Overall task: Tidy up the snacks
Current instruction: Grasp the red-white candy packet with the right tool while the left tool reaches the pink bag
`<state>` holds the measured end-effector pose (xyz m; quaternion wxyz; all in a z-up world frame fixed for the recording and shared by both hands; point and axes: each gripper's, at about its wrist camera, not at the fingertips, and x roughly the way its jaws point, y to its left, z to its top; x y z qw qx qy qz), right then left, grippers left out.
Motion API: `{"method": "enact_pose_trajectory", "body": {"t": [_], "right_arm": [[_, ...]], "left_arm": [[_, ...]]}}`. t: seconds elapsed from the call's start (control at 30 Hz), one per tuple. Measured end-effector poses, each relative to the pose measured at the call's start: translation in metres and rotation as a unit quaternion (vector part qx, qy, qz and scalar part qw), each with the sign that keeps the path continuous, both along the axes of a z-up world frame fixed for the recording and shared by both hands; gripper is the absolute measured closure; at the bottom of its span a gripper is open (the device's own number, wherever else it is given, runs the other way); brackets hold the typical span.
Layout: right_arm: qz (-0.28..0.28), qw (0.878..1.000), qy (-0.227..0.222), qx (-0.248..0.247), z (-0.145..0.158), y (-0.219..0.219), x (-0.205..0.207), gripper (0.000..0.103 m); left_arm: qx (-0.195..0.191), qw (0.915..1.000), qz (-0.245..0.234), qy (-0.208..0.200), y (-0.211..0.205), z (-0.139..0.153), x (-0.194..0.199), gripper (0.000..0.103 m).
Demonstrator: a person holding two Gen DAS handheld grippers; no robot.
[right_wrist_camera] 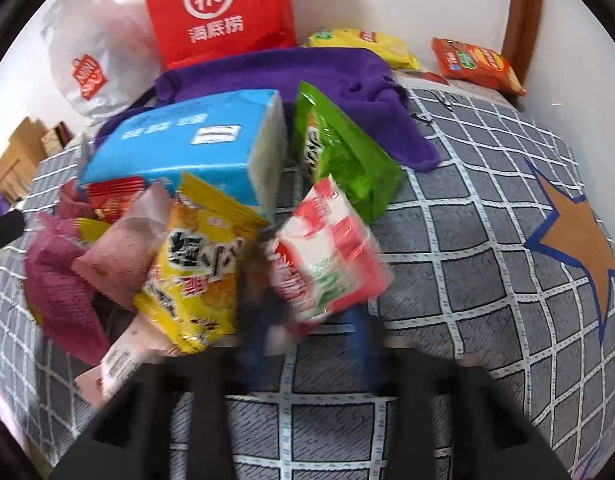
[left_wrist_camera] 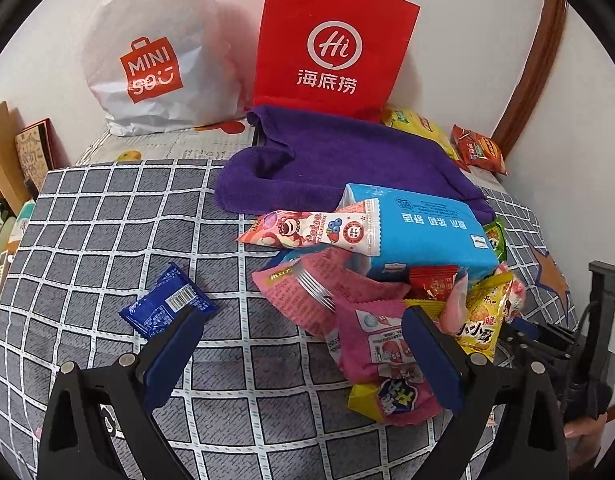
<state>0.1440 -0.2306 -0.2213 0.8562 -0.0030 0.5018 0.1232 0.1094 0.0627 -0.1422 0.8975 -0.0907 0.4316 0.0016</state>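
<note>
A heap of snack packets lies on the grey checked cloth (left_wrist_camera: 107,220). My left gripper (left_wrist_camera: 301,312) stands open just above the cloth. Its left finger touches a small dark blue packet (left_wrist_camera: 167,304), and its right finger is by a pink packet (left_wrist_camera: 383,352) and a yellow one (left_wrist_camera: 483,320). A strawberry bar (left_wrist_camera: 311,230) rests against a light blue tissue pack (left_wrist_camera: 427,232). In the blurred right wrist view my right gripper (right_wrist_camera: 311,320) is shut on a red and white packet (right_wrist_camera: 323,264). It is between the yellow packet (right_wrist_camera: 199,264) and a green packet (right_wrist_camera: 339,152).
A purple towel (left_wrist_camera: 347,156) lies behind the heap. Against the wall stand a red paper bag (left_wrist_camera: 331,48) and a white plastic bag (left_wrist_camera: 155,60). A yellow bag (right_wrist_camera: 363,44) and an orange packet (right_wrist_camera: 475,64) lie at the back right, and an orange star patch (right_wrist_camera: 575,240) is on the right.
</note>
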Motion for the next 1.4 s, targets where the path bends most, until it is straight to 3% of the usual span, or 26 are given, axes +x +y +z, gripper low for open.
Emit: {"method": "enact_pose_trajectory", "body": {"t": [0.07,0.13,0.2,0.37,0.53,0.67,0.77,0.87,0.97,1.4], "right_arm": [[0.0,1.0,0.002,0.001,0.0,-0.002,-0.001,0.079],[0.006,1.0,0.004,-0.01,-0.001,-0.003,-0.002,0.067],[0.004,1.0,-0.008,-0.02,0.001,-0.006,-0.005,0.048],[-0.006,1.0,-0.024,0.015,0.008,-0.013,0.001,0.04],[-0.008,1.0,-0.017,-0.003,-0.001,-0.004,0.02,0.04],[-0.009,1.0,-0.015,0.013,-0.007,-0.001,0.026,0.04],[-0.005,1.0,-0.025,0.01,-0.007,0.005,0.027,0.043],[0.0,0.999,-0.025,0.027,-0.004,0.005,0.025,0.064],[0.004,0.999,-0.025,0.044,0.0,0.003,0.021,0.077],[-0.008,0.998,-0.049,0.043,0.027,-0.009,-0.006,0.079]], "left_arm": [[0.0,1.0,-0.001,0.0,0.001,0.0,0.0,0.004],[0.0,1.0,0.0,0.0,0.003,0.0,0.0,0.004],[0.002,1.0,0.002,0.0,0.005,0.0,-0.001,0.004],[0.0,1.0,0.009,0.003,0.009,-0.001,0.0,0.004],[0.003,0.9999,0.011,0.007,0.01,-0.002,0.0,0.004],[0.004,0.9999,0.014,0.009,0.012,-0.002,0.0,0.004],[0.003,0.9999,0.014,0.009,0.012,-0.002,-0.001,0.004],[0.002,0.9999,0.012,0.009,0.012,-0.003,-0.002,0.004],[0.003,0.9999,0.011,0.008,0.013,-0.002,-0.003,0.004],[0.003,0.9995,0.032,0.005,0.031,0.001,-0.017,0.004]]}}
